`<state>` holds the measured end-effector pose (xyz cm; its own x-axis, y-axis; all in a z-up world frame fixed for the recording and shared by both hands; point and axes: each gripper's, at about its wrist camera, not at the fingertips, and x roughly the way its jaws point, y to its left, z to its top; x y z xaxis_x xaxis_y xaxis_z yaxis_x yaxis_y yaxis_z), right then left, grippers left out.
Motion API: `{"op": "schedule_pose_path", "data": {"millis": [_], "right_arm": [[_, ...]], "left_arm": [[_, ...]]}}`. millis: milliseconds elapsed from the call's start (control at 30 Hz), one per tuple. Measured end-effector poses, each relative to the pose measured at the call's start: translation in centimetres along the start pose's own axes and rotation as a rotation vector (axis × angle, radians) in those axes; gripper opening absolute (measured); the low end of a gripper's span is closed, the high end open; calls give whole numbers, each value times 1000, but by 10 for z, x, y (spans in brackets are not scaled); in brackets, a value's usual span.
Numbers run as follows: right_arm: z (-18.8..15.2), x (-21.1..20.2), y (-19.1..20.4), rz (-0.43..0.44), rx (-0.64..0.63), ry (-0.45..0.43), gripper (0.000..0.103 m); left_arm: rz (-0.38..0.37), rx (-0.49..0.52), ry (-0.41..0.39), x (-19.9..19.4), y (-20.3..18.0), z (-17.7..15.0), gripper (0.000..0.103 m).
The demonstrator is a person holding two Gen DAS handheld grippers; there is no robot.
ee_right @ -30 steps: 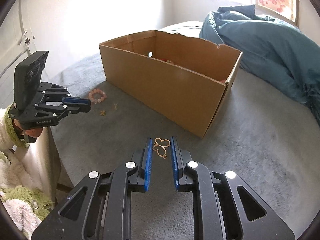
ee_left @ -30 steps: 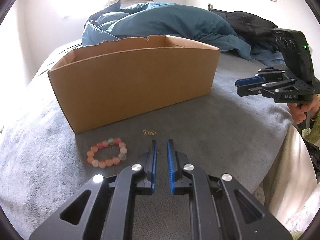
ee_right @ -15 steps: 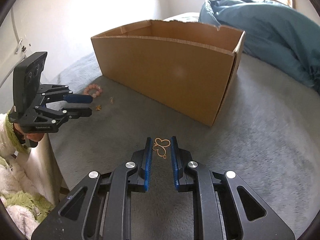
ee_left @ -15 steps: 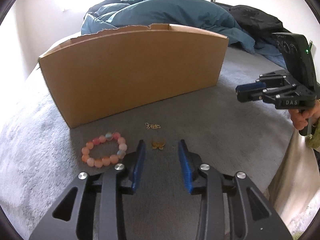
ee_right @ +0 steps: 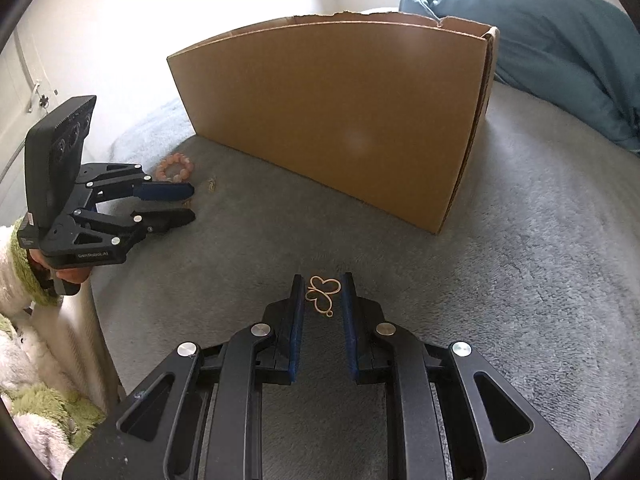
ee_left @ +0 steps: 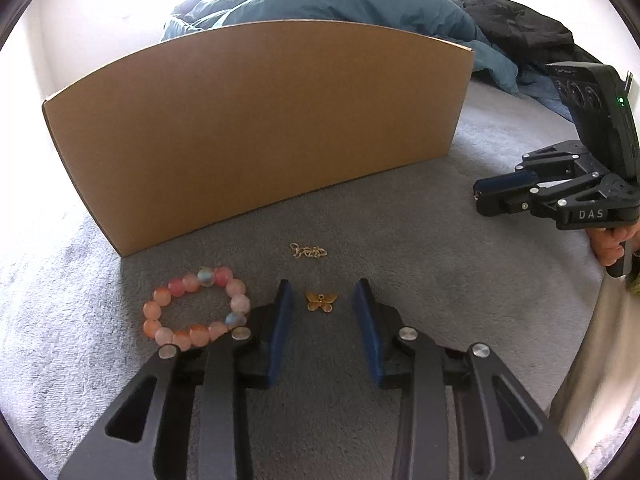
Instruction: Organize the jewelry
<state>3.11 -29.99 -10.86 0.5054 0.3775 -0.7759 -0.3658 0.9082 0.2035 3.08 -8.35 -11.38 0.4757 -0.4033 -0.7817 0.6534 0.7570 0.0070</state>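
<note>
Grey plush bedding spreads under both my tools, with a rumpled teal duvet piled far ahead of them. Between that duvet and my grippers stands a tall cardboard box, its plain long wall facing me.

My left gripper points down at the cover with a moderate gap between the pads, and its jaws are closing slightly. Just off its left finger lies a pink and orange bead bracelet, which touches nothing. Ahead of its tips, toward the box, I see a short tangle of gold chain. Between its pads, clear of both, sits a small gold butterfly charm.

My right gripper is set narrow, its pads flanking a thin wire butterfly pendant lying flat on the cover; I see a sliver of grey on each side, so nothing is pinched.
</note>
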Motion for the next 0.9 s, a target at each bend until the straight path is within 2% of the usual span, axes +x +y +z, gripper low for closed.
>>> {"op": "schedule_pose_path", "data": {"millis": [100, 267, 733, 900], "right_arm": [[1, 0, 0, -1, 0, 0, 16], [0, 6, 6, -16, -15, 5, 16], [-6, -8, 19, -72, -24, -14, 16], [-7, -15, 23, -78, -25, -21, 16]], "left_arm": [[2, -1, -5, 0, -2, -1, 27], [11, -14, -11, -2, 1, -2, 15], [29, -20, -34, -28, 1, -14, 14], [90, 6, -51, -47, -7, -11, 14]]}}
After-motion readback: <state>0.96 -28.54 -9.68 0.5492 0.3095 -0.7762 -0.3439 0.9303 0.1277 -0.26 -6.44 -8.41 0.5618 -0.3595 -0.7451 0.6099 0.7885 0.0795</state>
